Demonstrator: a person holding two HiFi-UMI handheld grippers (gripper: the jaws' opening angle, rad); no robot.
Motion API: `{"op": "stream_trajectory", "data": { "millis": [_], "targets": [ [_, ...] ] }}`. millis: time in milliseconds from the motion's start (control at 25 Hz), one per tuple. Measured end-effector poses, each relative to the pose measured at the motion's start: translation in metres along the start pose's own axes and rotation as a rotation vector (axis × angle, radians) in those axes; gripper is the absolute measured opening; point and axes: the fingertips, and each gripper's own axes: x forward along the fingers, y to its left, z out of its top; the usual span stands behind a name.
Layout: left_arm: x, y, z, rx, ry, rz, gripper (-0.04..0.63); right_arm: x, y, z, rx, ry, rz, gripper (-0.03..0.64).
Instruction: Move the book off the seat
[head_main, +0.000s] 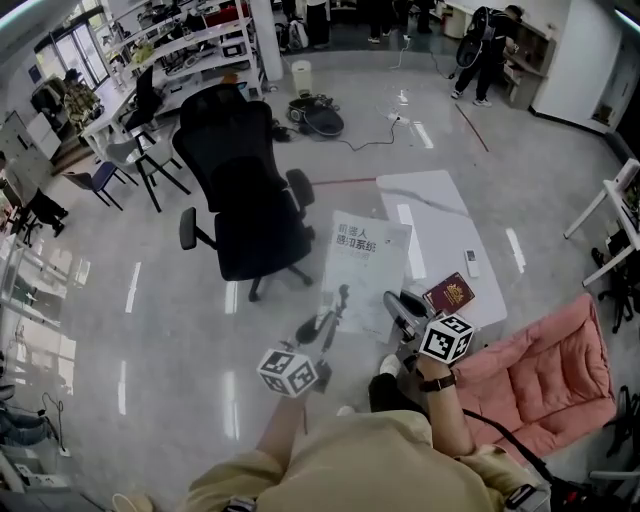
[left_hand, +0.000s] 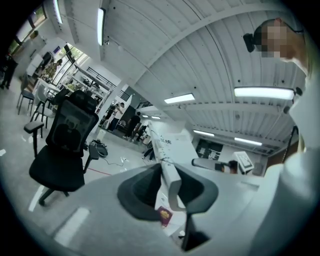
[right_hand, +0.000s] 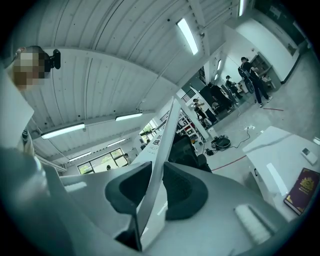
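A large white book (head_main: 364, 268) with grey print on its cover hangs above the floor, between the black office chair (head_main: 250, 200) and the low white table (head_main: 440, 215). My left gripper (head_main: 338, 300) is shut on the book's near left edge. My right gripper (head_main: 398, 303) is shut on its near right edge. In the left gripper view the book (left_hand: 167, 150) runs edge-on between the dark pads (left_hand: 145, 192) of the left gripper (left_hand: 170, 187). In the right gripper view the book (right_hand: 165, 145) stands as a thin sheet clamped in the right gripper (right_hand: 152, 192).
A maroon booklet (head_main: 449, 294) and a small remote (head_main: 472, 262) lie on the white table. A pink cushioned seat (head_main: 545, 365) is at the right. Desks and chairs (head_main: 110, 170) line the far left. People stand at the far end (head_main: 485, 50). Cables and a bag (head_main: 322, 120) lie on the floor.
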Motion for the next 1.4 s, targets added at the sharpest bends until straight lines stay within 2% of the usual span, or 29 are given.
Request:
{"op": "stream_trajectory", "data": {
  "millis": [280, 480, 600, 880, 1040, 1160, 1400],
  "targets": [
    [0.113, 0.006, 0.012, -0.002, 0.020, 0.016, 0.064, 0.015, -0.089, 0.069, 0.016, -0.011, 0.020, 0.078],
    [0.216, -0.018, 0.015, -0.005, 0.034, -0.001, 0.060, -0.008, -0.166, 0.136, 0.015, -0.052, 0.005, 0.077],
    [0.267, -0.035, 0.003, -0.008, 0.068, -0.025, 0.061, -0.030, -0.212, 0.158, 0.031, -0.068, -0.024, 0.077],
    [0.356, -0.064, -0.055, 0.004, 0.226, -0.111, 0.067, -0.091, -0.304, 0.163, 0.089, -0.105, -0.163, 0.081],
    [0.404, -0.085, -0.085, 0.011, 0.318, -0.187, 0.066, -0.133, -0.348, 0.164, 0.130, -0.166, -0.267, 0.081],
    [0.441, -0.096, -0.110, 0.013, 0.404, -0.216, 0.066, -0.158, -0.383, 0.165, 0.156, -0.188, -0.351, 0.083],
    [0.484, -0.117, -0.184, 0.003, 0.570, -0.271, 0.067, -0.215, -0.439, 0.131, 0.232, -0.234, -0.515, 0.081]
  ]
}}
